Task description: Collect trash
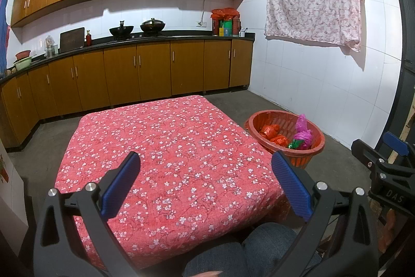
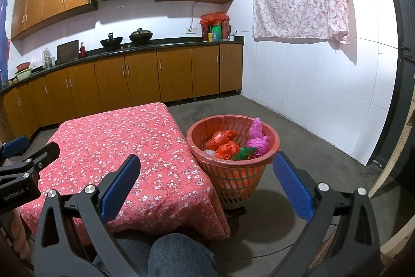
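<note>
Both tools hung above the near edge of a low table [image 1: 166, 136] draped in a red floral cloth: the left gripper [image 1: 206, 183] had its blue pads spread wide with nothing between them, and the right gripper [image 2: 206, 183] stood equally wide apart and empty. The trash sat gathered in the red plastic basket [image 2: 234, 173] on the concrete floor just right of the table, touching its cloth: two crumpled orange bags [image 2: 225, 144], a pink bag [image 2: 258, 138] and a green scrap [image 2: 242, 153].
</note>
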Tool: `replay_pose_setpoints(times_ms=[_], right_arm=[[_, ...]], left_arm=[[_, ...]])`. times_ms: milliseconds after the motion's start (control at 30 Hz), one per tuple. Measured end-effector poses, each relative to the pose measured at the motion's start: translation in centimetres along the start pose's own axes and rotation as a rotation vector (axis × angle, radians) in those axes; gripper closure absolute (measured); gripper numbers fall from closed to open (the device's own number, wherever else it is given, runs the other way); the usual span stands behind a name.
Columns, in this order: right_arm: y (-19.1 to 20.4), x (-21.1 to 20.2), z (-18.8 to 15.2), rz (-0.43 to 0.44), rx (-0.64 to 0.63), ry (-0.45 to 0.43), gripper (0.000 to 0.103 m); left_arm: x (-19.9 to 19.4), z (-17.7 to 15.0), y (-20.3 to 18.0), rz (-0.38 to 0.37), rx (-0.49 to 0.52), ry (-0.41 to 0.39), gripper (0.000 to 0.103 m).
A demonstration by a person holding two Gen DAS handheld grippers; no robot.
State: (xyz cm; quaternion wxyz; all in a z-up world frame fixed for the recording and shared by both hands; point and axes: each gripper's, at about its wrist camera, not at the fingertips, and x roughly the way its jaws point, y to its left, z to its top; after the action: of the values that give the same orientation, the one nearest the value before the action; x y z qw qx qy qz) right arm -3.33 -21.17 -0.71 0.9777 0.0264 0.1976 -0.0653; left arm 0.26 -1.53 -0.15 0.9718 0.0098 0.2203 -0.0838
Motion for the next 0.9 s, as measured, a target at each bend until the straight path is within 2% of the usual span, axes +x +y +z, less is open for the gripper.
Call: replay_pose_setpoints(times_ms=[900], right_arm=[[-0.16,0.04,0.03,0.000,-0.001,0.002,0.002]], left_arm=[[0.40,-0.25,-0.05,0.004,-0.005,0.009,0.004]])
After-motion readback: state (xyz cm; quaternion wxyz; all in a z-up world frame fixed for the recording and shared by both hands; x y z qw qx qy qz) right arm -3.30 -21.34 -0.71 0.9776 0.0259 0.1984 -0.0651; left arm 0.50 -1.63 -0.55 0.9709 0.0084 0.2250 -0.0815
